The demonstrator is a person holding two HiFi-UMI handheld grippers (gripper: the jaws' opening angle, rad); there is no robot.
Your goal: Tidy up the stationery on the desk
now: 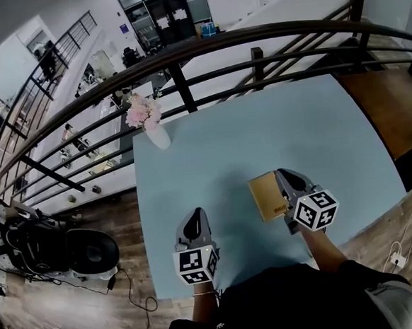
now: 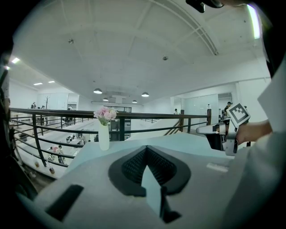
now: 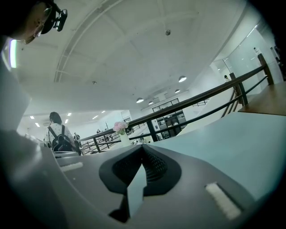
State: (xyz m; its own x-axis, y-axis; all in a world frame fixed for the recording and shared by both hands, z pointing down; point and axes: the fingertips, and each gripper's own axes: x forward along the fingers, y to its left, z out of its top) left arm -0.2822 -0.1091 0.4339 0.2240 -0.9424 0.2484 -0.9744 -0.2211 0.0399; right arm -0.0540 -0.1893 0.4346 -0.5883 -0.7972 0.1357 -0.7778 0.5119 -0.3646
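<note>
Tan notebook (image 1: 267, 196) is being borne by the pale-blue desk (image 1: 260, 127) beside the right tongs (image 1: 282, 175) — these and the left tongs (image 1: 196, 213) are being held clenched, empty.

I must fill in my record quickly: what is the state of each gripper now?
Left gripper: closed, holding nothing.
Right gripper: closed, holding nothing.
</note>
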